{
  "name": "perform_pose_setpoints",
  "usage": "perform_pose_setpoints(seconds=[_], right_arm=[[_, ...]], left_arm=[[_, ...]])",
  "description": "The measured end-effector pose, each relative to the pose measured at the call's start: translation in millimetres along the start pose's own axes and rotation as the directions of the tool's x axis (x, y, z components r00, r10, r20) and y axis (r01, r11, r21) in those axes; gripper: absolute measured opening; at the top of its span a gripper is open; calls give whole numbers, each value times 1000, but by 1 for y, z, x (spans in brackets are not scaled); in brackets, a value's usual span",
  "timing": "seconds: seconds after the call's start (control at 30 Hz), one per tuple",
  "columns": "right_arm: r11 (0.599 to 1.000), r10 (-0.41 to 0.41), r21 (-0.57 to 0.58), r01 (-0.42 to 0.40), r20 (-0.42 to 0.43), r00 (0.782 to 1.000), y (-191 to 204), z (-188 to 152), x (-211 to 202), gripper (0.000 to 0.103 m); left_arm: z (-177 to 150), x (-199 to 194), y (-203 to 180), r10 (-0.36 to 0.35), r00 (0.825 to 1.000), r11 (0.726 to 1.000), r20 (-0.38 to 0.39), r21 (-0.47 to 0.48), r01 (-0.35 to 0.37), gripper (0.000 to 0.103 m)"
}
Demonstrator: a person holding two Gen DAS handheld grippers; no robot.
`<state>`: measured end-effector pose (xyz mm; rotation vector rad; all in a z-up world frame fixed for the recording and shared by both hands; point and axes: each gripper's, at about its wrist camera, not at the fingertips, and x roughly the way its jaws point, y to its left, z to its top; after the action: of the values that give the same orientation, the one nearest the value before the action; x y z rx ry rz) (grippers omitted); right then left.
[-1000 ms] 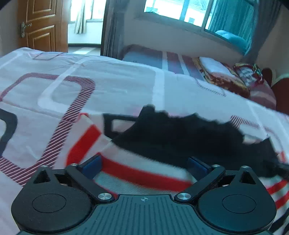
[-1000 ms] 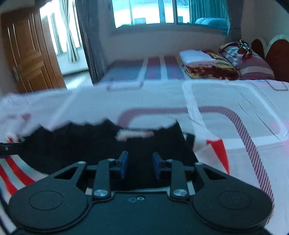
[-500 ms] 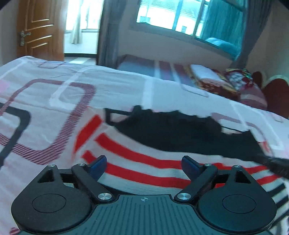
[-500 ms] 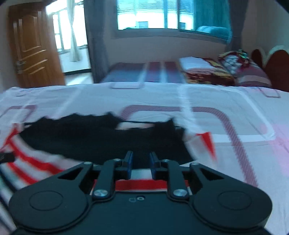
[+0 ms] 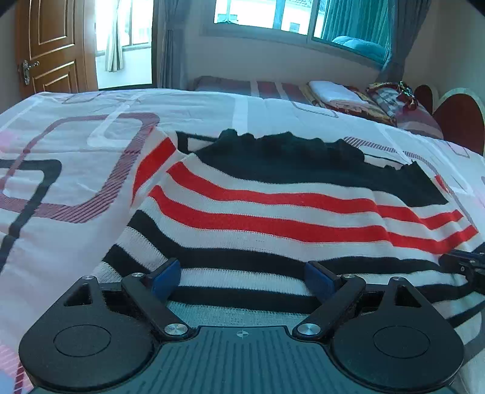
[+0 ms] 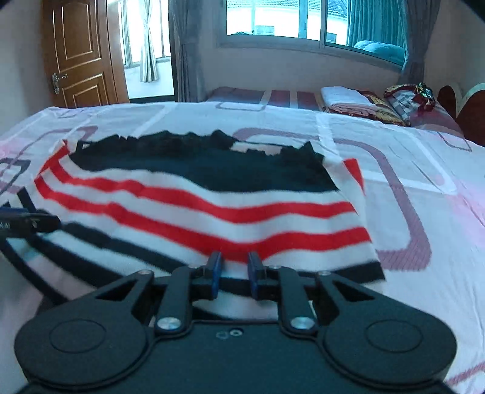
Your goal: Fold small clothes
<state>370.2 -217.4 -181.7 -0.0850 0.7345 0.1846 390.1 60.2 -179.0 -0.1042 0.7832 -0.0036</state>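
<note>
A small knitted garment [image 5: 272, 218] with red, white and black stripes and a black top band lies spread on the bed; it also shows in the right wrist view [image 6: 197, 209]. My left gripper [image 5: 245, 275] is open, its blue pads wide apart over the near hem. My right gripper [image 6: 233, 269] has its pads close together at the near hem; a strip of striped cloth shows between them. The right gripper's tip [image 5: 463, 263] shows at the right edge of the left view, the left gripper's tip [image 6: 24, 221] at the left of the right view.
The bed sheet [image 5: 75, 169] is white with purple and black rectangle patterns. A second bed with folded blankets [image 6: 357, 103] stands behind. A wooden door [image 6: 78, 54] is at the back left, a window [image 6: 272, 18] at the back.
Both grippers have pulled back toward me, and the garment now lies spread out with several more stripes showing. The left gripper stays open; the right stays nearly closed.
</note>
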Motion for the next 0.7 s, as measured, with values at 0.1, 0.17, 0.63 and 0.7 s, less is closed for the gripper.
perform_pose_setpoints(seconds=[0.1,0.17,0.63,0.7], right_arm=[[998,-8,64,8,-12,1000,-1,10,-9,19],[996,-19,91,17,24,1000,1,13,-18,21],[993,-117,19,118,-44,992,40,-23,-18,23],[992,-119,44,122,-66,991,38,-20,-22,24]], left_arm=[[8,-13,4,2,999,1000,51,-24,-1,89],[11,-14,15,42,997,998,68,-43,-39,89],[-12,-12,31,16,1000,997,24,78,-18,89],[-15,-22,27,16,999,996,32,91,-19,89]])
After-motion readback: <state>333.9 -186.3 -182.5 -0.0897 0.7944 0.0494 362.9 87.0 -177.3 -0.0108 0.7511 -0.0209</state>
